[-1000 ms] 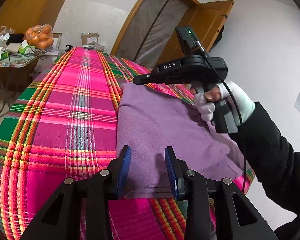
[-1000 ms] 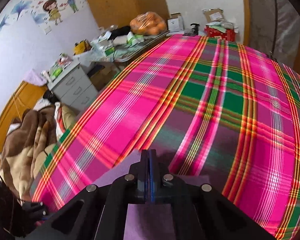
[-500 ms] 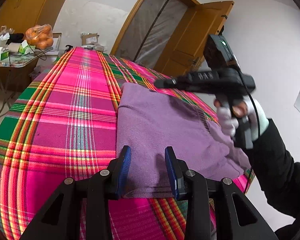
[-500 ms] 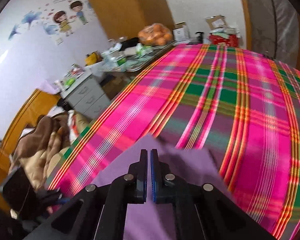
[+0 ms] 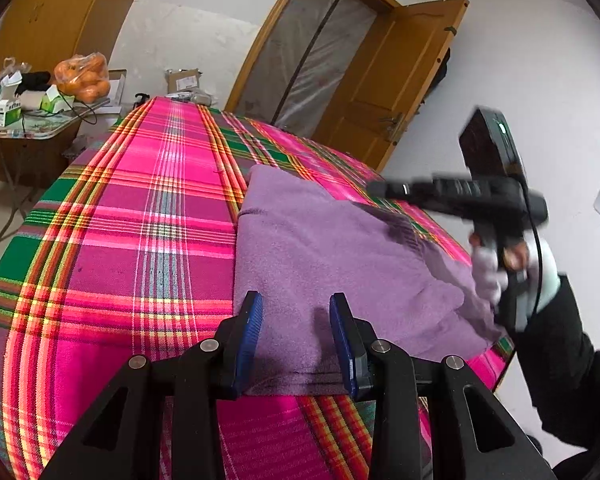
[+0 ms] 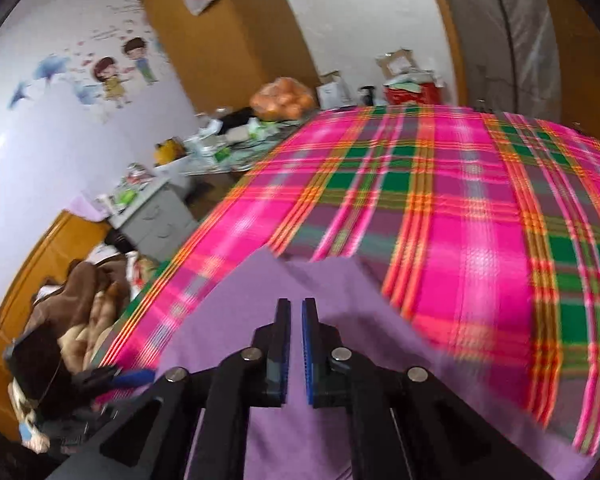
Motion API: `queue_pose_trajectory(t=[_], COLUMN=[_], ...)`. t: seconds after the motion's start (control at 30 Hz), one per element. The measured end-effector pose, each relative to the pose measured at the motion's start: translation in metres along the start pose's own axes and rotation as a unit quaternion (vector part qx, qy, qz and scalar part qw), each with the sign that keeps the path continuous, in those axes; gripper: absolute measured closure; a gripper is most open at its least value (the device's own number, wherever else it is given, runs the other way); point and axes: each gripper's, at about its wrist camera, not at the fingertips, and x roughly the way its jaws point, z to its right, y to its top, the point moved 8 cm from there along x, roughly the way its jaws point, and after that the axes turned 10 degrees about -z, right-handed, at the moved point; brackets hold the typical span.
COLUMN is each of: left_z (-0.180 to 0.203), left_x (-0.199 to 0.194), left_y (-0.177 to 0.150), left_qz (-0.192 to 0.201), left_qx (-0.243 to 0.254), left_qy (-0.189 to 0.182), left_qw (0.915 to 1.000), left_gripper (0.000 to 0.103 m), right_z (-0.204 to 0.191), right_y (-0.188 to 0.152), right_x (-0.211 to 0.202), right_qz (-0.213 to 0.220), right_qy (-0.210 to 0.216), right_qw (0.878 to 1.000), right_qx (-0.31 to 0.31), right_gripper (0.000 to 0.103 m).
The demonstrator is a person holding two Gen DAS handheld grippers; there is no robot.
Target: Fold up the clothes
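A purple garment point(image 5: 324, 248) lies folded flat on the right half of the pink plaid bed cover point(image 5: 140, 220). My left gripper point(image 5: 296, 320) hovers open over the garment's near edge, with nothing pinched between its blue pads. My right gripper point(image 5: 374, 189), held by a gloved hand point(image 5: 488, 272), hangs blurred above the garment's far right edge. In the right wrist view, the right gripper point(image 6: 296, 312) shows a narrow gap. Its jaws are opening with nothing between them, and the purple garment point(image 6: 228, 320) lies underneath.
A side table with a bag of oranges point(image 5: 83, 78) and small boxes stands beyond the bed's far left corner. A wooden door point(image 5: 400, 80) stands open behind the bed. Left of the bed are a grey drawer cabinet point(image 6: 156, 220) and a brown blanket pile point(image 6: 80, 300).
The right gripper has drawn back to the right, away from the garment's far corner, and its jaws have gone from shut to a narrow gap. The left gripper has stayed still.
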Motion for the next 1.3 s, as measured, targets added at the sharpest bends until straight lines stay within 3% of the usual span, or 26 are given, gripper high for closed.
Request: queue_pose_trajectory(t=[0.1,0.27,0.5,0.63,0.9,1.0,1.07,1.1,1.23,1.3], left_z=[0.001,-0.001,0.005,0.003,0.005,0.005,0.004,0.005,0.004,0.004], left_x=[-0.002,-0.008,-0.013,-0.010,-0.002,-0.006,-0.008,-0.009,-0.014,-0.017], left_y=[-0.002,-0.004,0.000,0.003,-0.002,-0.005,-0.008,-0.009,-0.009,-0.008], left_qz=[-0.001,-0.005,-0.004,-0.007,-0.015,-0.014,-0.013,-0.012,-0.013,-0.014], left_qx=[0.001,-0.001,0.003,0.003,0.018,0.016,0.018,0.019,0.021,0.017], left_qy=[0.001,-0.003,0.004,0.012,0.036,0.034,0.035,0.034,0.033,0.031], left_qw=[1.0000,1.0000,1.0000,0.9999,0.9991,0.9992,0.9992,0.9991,0.9991,0.9993], left_gripper=[0.067,0.067,0.067,0.067,0.067,0.067,0.067,0.067,0.067,0.067], right_z=[0.020,0.034,0.015,-0.007,-0.036,-0.034,-0.029,-0.025,-0.017,-0.016], right_y=[-0.029,-0.039,-0.024,-0.047,-0.105,-0.111,-0.115,-0.116,-0.117,-0.113], right_x=[0.009,-0.016,-0.032,-0.023,-0.026,-0.030,-0.027,-0.026,-0.032,-0.043], right_qz=[-0.013,0.014,0.056,0.049,0.057,0.056,0.049,0.044,0.047,0.070], right_qy=[-0.016,-0.026,-0.030,-0.022,-0.067,-0.062,-0.057,-0.055,-0.047,-0.055], right_qw=[1.000,0.998,0.997,0.999,0.995,0.996,0.997,0.997,0.998,0.996], right_qx=[0.020,0.050,0.036,0.006,-0.041,-0.037,-0.022,-0.013,0.006,0.010], right_gripper=[0.102,0.100,0.090,0.088,0.084,0.078,0.061,0.059,0.060,0.073])
